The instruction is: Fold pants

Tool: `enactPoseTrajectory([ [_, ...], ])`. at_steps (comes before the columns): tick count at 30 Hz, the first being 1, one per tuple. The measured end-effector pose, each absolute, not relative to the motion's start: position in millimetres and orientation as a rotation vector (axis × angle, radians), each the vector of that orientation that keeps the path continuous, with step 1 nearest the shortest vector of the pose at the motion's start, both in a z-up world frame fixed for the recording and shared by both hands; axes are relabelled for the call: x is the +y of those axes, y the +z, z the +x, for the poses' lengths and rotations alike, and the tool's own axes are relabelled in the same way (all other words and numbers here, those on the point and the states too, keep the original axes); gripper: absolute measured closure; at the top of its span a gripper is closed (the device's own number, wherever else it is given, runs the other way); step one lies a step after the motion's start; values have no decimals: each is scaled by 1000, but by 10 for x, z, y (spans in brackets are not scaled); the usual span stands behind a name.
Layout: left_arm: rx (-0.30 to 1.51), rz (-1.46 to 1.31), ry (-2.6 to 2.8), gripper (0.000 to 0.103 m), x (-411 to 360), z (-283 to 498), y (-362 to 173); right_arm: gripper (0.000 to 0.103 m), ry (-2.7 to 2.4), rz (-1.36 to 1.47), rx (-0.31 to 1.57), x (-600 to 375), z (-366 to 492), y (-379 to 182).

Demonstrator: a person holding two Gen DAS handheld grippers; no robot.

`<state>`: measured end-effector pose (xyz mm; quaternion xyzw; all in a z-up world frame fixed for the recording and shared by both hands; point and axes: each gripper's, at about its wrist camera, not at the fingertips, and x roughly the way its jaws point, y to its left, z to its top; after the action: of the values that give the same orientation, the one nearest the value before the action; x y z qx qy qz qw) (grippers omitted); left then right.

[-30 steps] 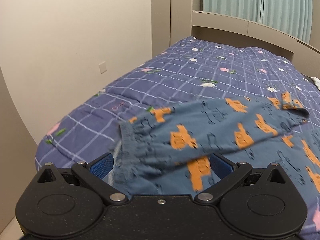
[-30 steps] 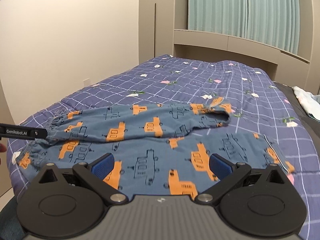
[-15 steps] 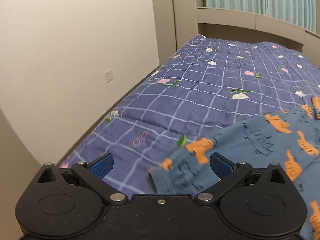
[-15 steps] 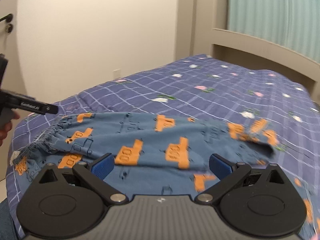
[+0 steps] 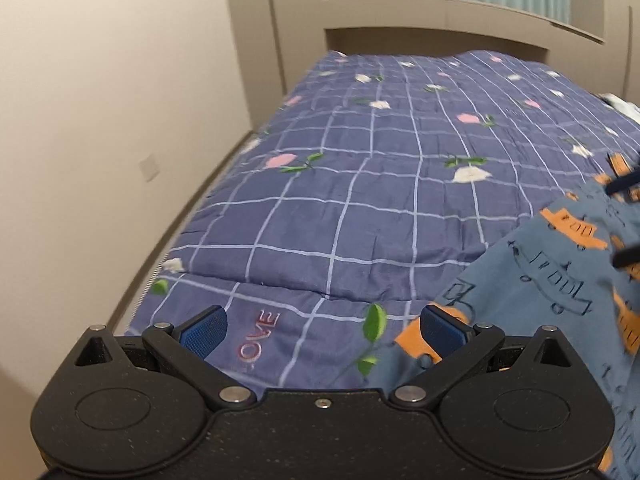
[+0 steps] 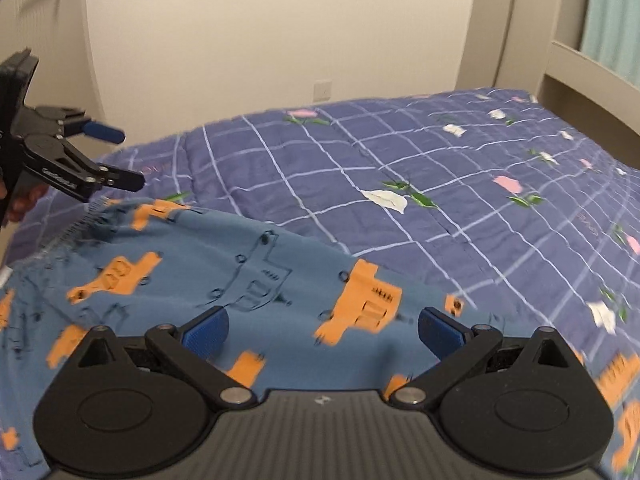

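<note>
Blue pants (image 6: 240,264) with orange and outlined vehicle prints lie spread on the bed. My right gripper (image 6: 323,330) hovers open just over the fabric, holding nothing. In the right wrist view my left gripper (image 6: 128,158) shows at the far left, open, a little above the pants' elastic waistband edge (image 6: 76,228). The left wrist view has the left gripper (image 5: 324,328) open over bare quilt, with the pants (image 5: 560,272) off to its right and reaching its right pad. Two dark fingers (image 5: 624,184) of the right gripper poke in at that view's right edge.
A purple-blue checked quilt (image 5: 360,200) with flower prints covers the bed. A beige wall (image 5: 100,120) runs close along the bed's left side. The wooden headboard (image 5: 440,16) and green curtains stand at the far end. A hand (image 6: 24,196) holds the left gripper.
Both views have swung left. My left gripper has moved off the pants, which now sit at its right. My right gripper has come closer over the fabric.
</note>
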<state>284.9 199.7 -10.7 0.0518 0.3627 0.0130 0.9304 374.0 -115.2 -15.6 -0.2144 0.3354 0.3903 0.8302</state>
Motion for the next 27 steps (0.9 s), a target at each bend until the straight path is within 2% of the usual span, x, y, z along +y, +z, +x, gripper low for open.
enactPoseTrajectory([
  [8,849,-50,-207,1,2355,3100,-273,1,923,-504,769,-899,4227,-343],
  [10,888,-72,-234,4,2377,3156,-321,5,943,-510,786,-845,4310,-376],
  [22,1006,-91,-306,8,2333,3234,-401,7,952,-532,807,-754,4451,-474],
  [24,1025,-109,-299,13,2344,3267,-404,7,950,-528,809,-757,4463,-482],
  [27,1037,-141,-280,29,2384,3295,-371,7,946,-523,812,-759,4471,-490],
])
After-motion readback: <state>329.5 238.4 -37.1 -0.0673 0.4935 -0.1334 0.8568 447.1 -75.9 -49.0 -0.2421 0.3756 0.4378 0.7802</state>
